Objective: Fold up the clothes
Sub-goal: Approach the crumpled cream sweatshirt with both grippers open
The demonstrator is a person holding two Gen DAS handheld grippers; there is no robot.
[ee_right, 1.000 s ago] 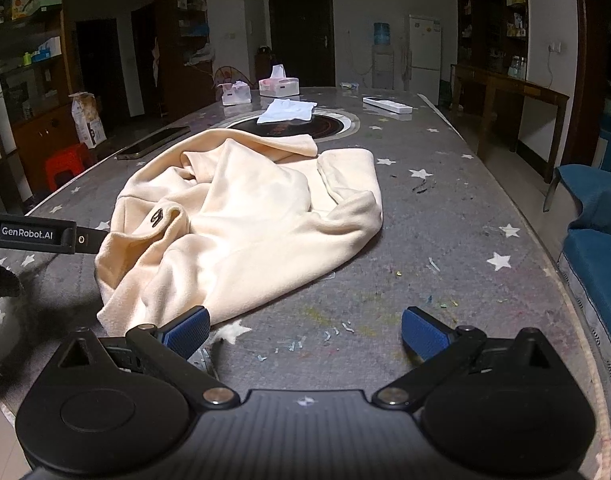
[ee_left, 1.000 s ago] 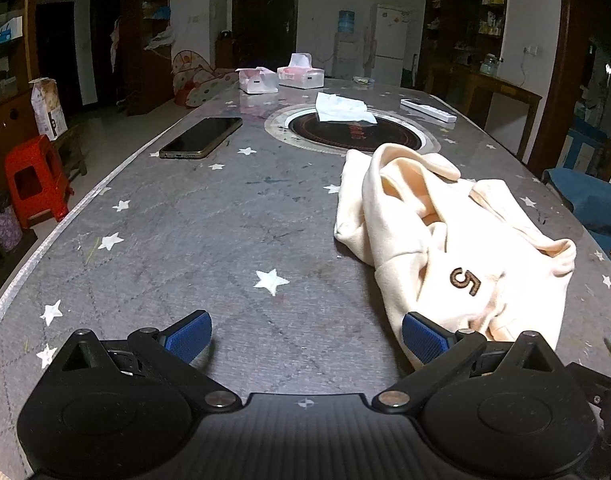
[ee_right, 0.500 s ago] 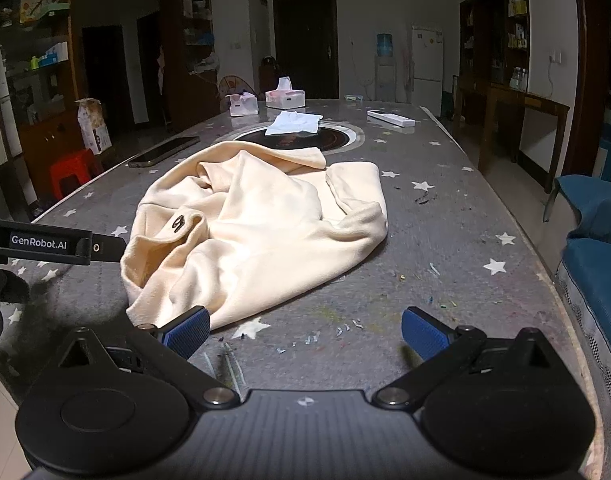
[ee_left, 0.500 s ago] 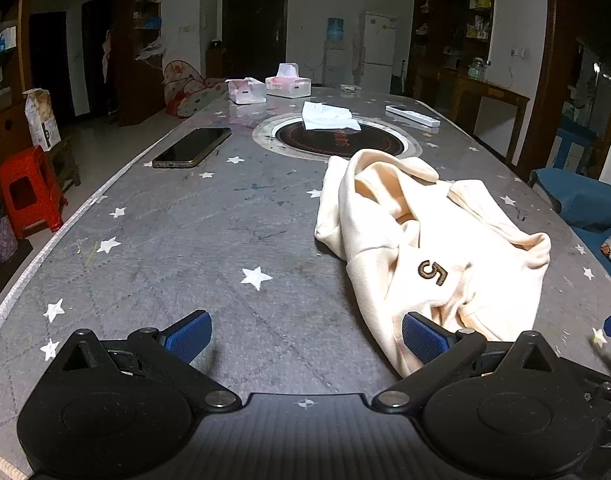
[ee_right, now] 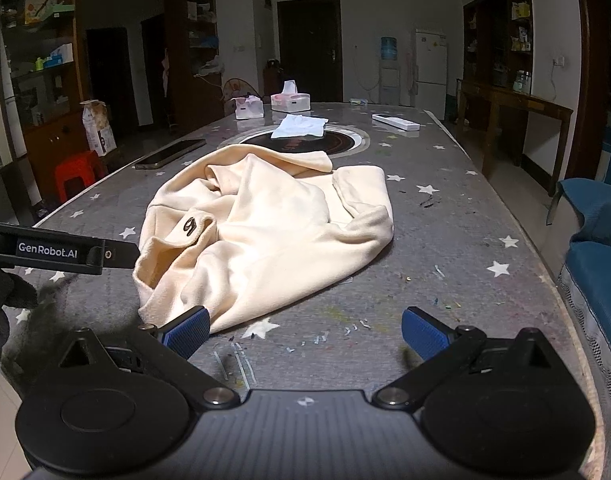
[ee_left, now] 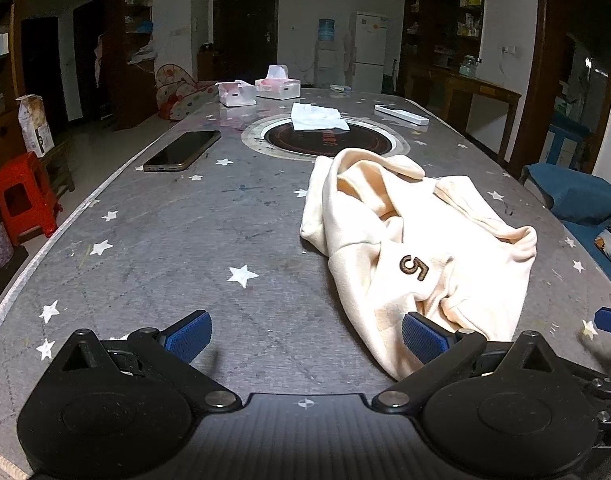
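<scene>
Both sets of jaws stand wide and hold nothing. Your left gripper (ee_left: 305,336) hovers low over the tabletop (ee_left: 177,248) at the near left side of the garment, its right-hand pad just at the cloth's near hem. Your right gripper (ee_right: 305,334) sits at the near right side, its left-hand pad beside the lowest corner of the fabric, with bare tabletop between its fingers.

The cream sweatshirt (ee_right: 265,232) lies in a loose, rumpled heap in the middle of the tabletop, nearer your end than the round inset hob (ee_left: 329,138). A small dark "5" mark (ee_left: 414,267) faces up on a bulging fold, and folds and ridges run across one another with no flat panel anywhere. I cannot tell sleeves from body in this heap.

By my reading, no folding is done yet: the garment is neither spread nor squared. What is left is all of it: you need to take hold of the near hem or corners, pull the cloth flat, find the sleeves, and then make the folds.

Beyond it lie a phone (ee_left: 182,156), a white tissue (ee_left: 317,118) on the hob, two tissue boxes (ee_left: 277,87) and a remote (ee_left: 401,114), all well apart from the cloth.
</scene>
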